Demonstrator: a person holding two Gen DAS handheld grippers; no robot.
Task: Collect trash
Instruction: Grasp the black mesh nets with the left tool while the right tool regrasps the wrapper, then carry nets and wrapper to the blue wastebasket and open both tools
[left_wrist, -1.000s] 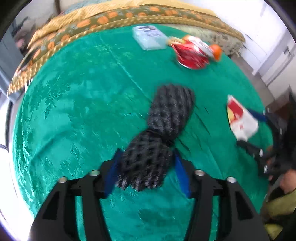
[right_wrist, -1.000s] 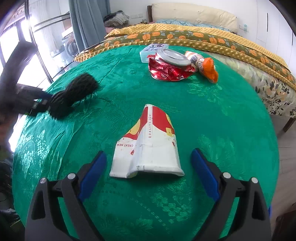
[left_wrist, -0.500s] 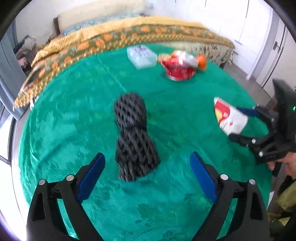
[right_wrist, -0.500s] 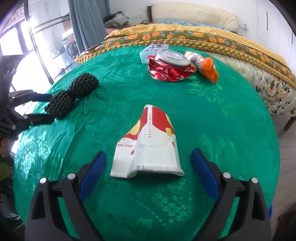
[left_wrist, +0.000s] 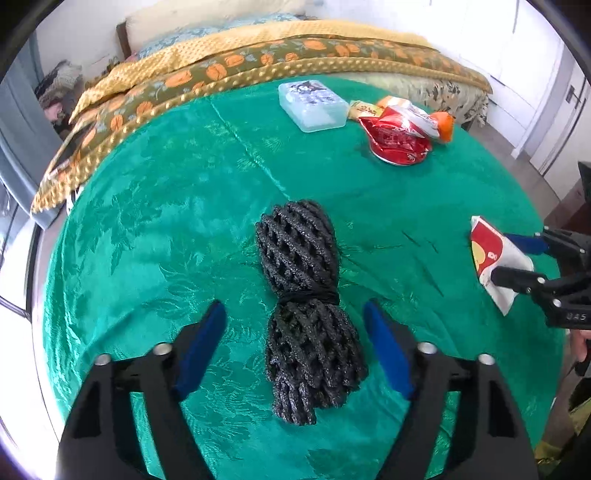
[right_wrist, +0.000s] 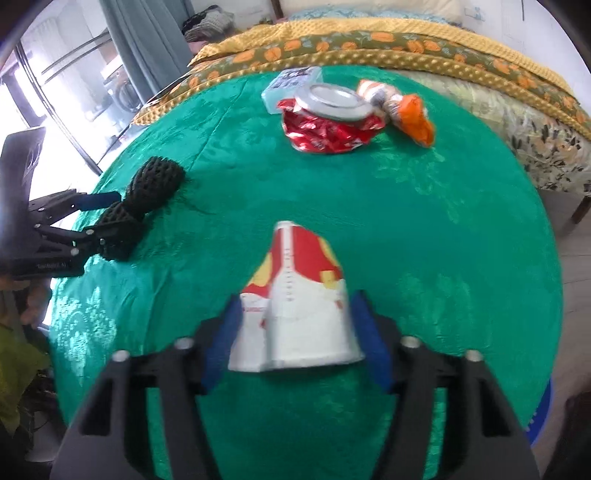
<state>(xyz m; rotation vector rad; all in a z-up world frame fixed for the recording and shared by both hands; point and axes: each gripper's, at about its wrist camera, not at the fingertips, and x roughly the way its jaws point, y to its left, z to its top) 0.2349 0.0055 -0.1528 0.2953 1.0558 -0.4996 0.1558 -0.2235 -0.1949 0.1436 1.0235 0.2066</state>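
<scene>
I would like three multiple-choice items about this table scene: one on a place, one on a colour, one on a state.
1. Where is the black foam net bundle?
A. between the left gripper's fingers
B. on the bed
C. inside the clear plastic box

2. What colour is the tablecloth?
A. yellow
B. green
C. white

3. How is the red drink can?
A. unopened and whole
B. crushed
C. standing in a cup

Answers: 1 A, blue pads flank it; 2 B, green fabric; 3 B, its wall is crumpled.
</scene>
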